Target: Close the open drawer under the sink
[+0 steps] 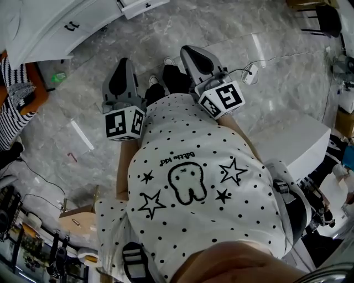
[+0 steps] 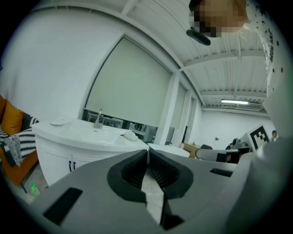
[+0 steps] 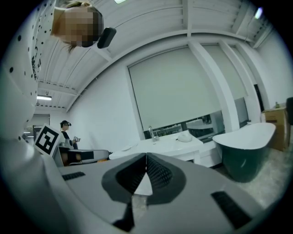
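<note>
Drawer (image 1: pixel 142 5): I locate it at the top edge of the head view. It is a white front with a dark handle, and it appears to jut out from the white vanity (image 1: pixel 61 27) over the marble floor (image 1: pixel 265 83). It lies well apart from both grippers. Neither gripper view shows it clearly. In the left gripper view I see only the vanity's doors and their dark handles (image 2: pixel 71 165) below the sink (image 2: pixel 98 135), with the faucet (image 2: pixel 99 119) behind the basin.

Gripper state, as I read it from each gripper's own view:

1. On the left gripper (image 2: pixel 148 151) the jaws are together, with the ribbed pads meeting at the tips. Nothing is between them. The vanity lies ahead and to the left of the jaw line. Its marker cube (image 1: pixel 125 123) sits close against the wearer's dotted shirt (image 1: pixel 193 210).
2. On the right gripper (image 3: pixel 146 157) the jaws are together and nothing is held. The vanity lies straight ahead of the tips. A bathtub (image 3: pixel 247 148) with a dark side stands at the right, and a second person (image 3: pixel 65 131) stands at the far left. Its marker cube (image 1: pixel 222 99) also sits just beside the shirt.

In the head view both grippers are side by side above the wearer's shoes (image 1: pixel 166 80), pointing toward the top of the frame. A striped cushion (image 1: pixel 12 110) lies at the left edge.
</note>
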The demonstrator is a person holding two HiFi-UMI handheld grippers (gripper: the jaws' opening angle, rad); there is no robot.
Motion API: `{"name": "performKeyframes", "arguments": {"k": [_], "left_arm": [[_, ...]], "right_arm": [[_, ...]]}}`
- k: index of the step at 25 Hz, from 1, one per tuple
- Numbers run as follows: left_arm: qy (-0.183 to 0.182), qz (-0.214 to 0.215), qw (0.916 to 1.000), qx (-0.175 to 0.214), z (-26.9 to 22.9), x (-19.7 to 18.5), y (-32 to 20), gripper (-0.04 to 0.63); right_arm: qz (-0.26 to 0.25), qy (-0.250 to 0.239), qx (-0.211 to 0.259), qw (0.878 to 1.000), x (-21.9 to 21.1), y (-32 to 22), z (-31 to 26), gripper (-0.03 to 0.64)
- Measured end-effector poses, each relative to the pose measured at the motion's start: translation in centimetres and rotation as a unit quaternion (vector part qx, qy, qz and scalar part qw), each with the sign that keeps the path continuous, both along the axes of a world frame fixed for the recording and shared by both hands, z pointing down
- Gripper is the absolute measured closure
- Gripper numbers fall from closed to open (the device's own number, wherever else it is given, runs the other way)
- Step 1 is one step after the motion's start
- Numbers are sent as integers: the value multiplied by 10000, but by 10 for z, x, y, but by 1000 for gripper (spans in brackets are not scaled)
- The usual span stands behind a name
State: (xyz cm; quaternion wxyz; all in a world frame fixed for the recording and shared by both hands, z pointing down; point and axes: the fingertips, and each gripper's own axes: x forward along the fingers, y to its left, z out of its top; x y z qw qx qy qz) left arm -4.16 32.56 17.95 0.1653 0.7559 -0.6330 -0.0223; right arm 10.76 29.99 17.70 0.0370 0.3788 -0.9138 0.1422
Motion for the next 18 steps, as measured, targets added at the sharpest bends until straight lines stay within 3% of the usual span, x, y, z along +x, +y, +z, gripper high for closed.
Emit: {"name": "performKeyframes", "arguments": {"k": [18], "left_arm": [[0,-517,9986,117,1,51,-83,575]], "right_arm": [[-309,-56,37,9995,58,-99,5,603]]}}
